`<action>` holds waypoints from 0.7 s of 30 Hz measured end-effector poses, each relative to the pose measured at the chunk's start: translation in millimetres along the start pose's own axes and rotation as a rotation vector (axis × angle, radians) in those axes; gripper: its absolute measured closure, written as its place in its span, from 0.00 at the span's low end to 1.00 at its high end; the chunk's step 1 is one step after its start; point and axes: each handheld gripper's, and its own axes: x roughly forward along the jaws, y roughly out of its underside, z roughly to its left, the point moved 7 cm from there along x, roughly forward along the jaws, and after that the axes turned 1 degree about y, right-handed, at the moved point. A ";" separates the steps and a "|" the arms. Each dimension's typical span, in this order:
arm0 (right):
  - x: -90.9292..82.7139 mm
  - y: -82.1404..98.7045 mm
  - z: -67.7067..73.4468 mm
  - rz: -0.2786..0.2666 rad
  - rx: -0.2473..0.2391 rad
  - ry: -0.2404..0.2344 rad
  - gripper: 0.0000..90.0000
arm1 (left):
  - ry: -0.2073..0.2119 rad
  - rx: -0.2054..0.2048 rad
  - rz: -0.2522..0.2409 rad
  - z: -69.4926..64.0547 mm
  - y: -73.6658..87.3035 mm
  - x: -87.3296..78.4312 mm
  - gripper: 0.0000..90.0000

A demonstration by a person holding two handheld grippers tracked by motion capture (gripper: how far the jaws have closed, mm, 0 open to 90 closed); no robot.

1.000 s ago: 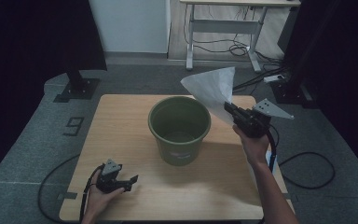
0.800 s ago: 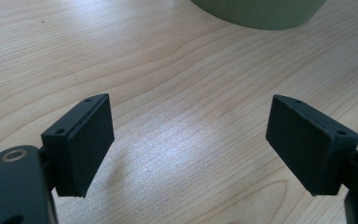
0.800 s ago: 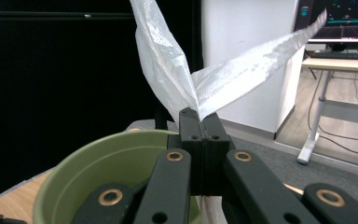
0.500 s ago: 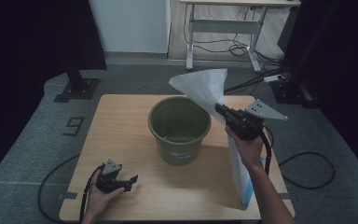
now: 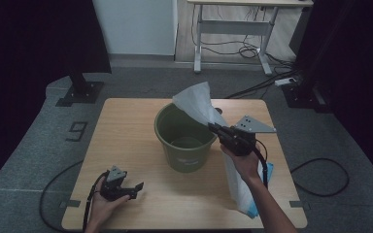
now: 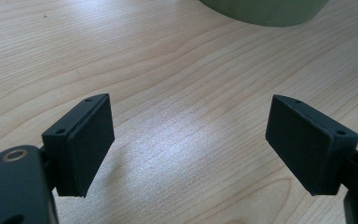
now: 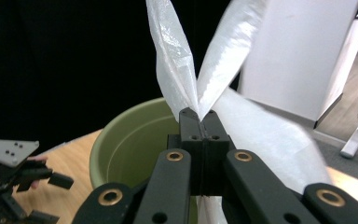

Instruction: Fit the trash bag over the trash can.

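Observation:
A green bucket [image 5: 184,145] stands upright in the middle of the wooden table [image 5: 126,126]. My right gripper [image 5: 217,129] is shut on a white plastic bag [image 5: 196,104] just right of the bucket's rim, held above the table. The bag fans up over the rim and hangs down to the table at the right [image 5: 238,189]. In the right gripper view the bag [image 7: 186,70] rises from the closed jaws, with the bucket [image 7: 130,140] behind. My left gripper [image 5: 133,189] lies open near the table's front left, nothing between its pads [image 6: 86,140].
A blue-edged part of the bag [image 5: 267,172] lies on the table at front right. Cables [image 5: 320,179] trail on the grey floor around the table. A white desk frame [image 5: 233,29] stands behind, and a dark stand base [image 5: 80,92] at back left.
My right gripper has moved left and down toward the bucket's rim, bringing the bag with it. The bag's lower part now hangs to the table. The left gripper has stayed still.

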 end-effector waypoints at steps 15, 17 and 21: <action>17.1 32.9 12.2 0.087 0.016 -0.050 0.98 | -0.002 0.000 -0.001 0.4 0.1 -0.3 0.17; 18.2 36.4 11.6 0.095 0.021 -0.050 0.98 | -0.002 -0.001 0.000 0.5 0.3 -0.2 0.17; 20.2 42.0 10.2 0.112 0.032 -0.052 0.98 | -0.002 0.000 0.001 0.5 0.4 -0.1 0.17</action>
